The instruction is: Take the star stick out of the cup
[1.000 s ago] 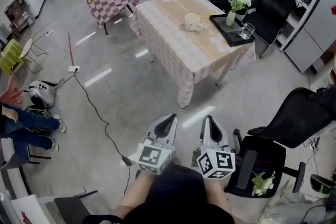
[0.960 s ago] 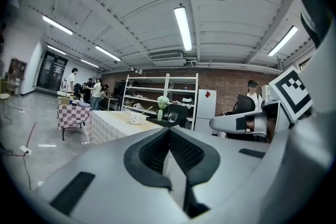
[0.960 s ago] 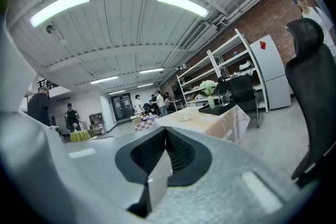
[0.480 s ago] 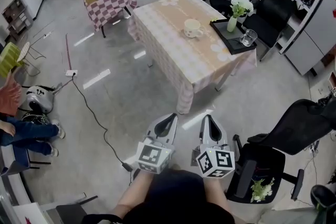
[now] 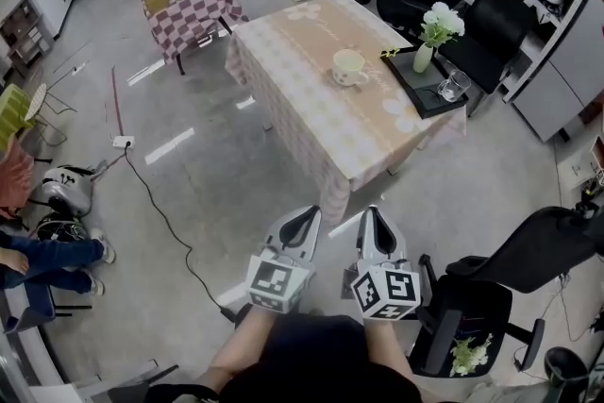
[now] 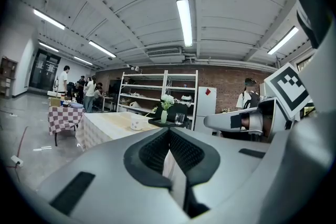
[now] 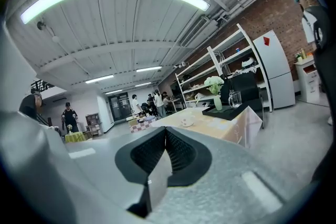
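We judge this as the approach step: the left gripper (image 5: 300, 222) and right gripper (image 5: 376, 220) are both closed tight on nothing, well short of the table's (image 5: 311, 61) near corner. Next we need to reach the cup (image 5: 348, 67) at mid-tabletop, beside the tray (image 5: 408, 76) on the right edge, then open one claw. The star stick (image 5: 389, 53) seems to lean out of the cup with its long axis tilted and its yellow tip toward the tray's corner, but the shaft is too thin to confirm.

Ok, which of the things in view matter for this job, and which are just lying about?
For the job: white cup; yellow thing right of it, maybe the star stick; left gripper and right gripper, both shut, empty.
Just lying about: black tray, flower vase, glass, office chair, floor cable.
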`<state>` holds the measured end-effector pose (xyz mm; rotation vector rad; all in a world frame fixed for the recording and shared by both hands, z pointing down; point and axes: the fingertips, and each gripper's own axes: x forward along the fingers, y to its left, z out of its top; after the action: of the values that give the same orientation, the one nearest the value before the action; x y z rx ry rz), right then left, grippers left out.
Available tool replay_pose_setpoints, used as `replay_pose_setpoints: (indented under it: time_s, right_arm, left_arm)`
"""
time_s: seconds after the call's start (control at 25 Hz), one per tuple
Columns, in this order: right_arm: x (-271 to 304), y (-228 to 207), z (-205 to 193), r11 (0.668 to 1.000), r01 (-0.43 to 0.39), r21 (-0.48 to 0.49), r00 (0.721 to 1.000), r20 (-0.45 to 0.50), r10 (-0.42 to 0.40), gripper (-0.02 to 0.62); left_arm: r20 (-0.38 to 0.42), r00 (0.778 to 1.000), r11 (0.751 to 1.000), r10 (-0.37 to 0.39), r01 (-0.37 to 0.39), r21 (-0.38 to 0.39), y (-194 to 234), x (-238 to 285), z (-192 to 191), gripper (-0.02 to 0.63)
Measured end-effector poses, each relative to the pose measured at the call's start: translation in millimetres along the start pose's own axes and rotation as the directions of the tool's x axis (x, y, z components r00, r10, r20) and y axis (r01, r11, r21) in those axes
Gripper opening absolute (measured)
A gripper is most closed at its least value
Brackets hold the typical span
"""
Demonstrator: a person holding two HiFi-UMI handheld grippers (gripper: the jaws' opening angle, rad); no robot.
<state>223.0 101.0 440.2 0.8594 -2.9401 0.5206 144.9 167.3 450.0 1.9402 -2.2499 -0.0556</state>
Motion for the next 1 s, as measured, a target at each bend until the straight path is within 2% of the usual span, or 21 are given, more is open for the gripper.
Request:
replay_pose_setpoints:
  time_s: [0.36,1.0]
  right_arm:
    - [55.5,-2.7,12.9,1.0,0.029,0.0,1.0,-0.006,-0.029,0.002]
    - [133.8,3.0,31.5,0.998,0.058,-0.018,0.998,-0.001,-0.058,0.002]
  left_arm:
    - [-0.007,1.0,1.0,-0.027,0.027,-0.014,39.3,41.6,14.4,0.009]
    - [0.015,1.0,1.0,-0.026,0.026,-0.015,106.8,92.0,40.2,0.009]
